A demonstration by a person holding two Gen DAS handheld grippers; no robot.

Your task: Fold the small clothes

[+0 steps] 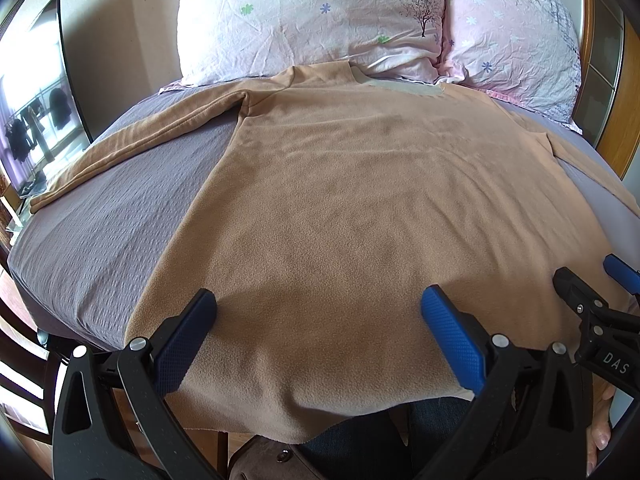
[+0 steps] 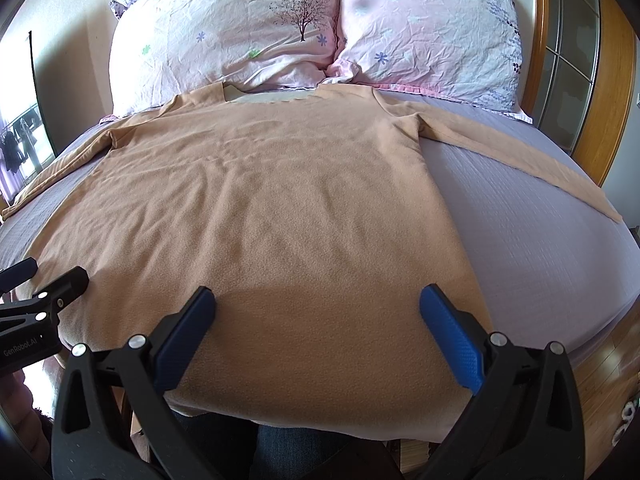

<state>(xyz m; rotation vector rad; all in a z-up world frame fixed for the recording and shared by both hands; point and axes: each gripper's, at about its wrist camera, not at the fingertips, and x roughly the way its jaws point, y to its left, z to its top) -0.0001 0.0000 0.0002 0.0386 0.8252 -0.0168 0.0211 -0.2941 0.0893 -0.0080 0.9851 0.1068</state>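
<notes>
From the left wrist view, we hold the left gripper (image 1: 318, 312) low over the hem end of the tan long-sleeved top (image 1: 360, 200), its jaws spread wide and closed on nothing. We judge it waits here because the hem hangs a little over the near edge of the bed (image 1: 100, 216), which makes that edge the easy place to start a fold. The right gripper (image 1: 588, 280) shows at the right border, hovering near the garment's other lower corner; only part of it is visible here. The top lies flat and face up on the grey-purple sheet, neck toward the two floral pillows (image 1: 312, 20), one sleeve (image 1: 132, 140) stretched out diagonally to the left. We read this spreading as preparation: a garment laid out flat folds cleanly

From the right wrist view, the right gripper (image 2: 318, 312) also stands with its jaws well apart, empty, just above the hem on the right-hand part of the body panel. The left gripper (image 2: 44, 284) enters at the left border. The top (image 2: 260, 200) looks like soft, fleecy, matte fabric, with shallow ripples across the chest and a paler lining showing inside the neckline (image 2: 272, 98). The right sleeve (image 2: 520, 152) runs long across the sheet toward the bed's far side. No fold appears made yet, so we judge the task to be at its start
</notes>
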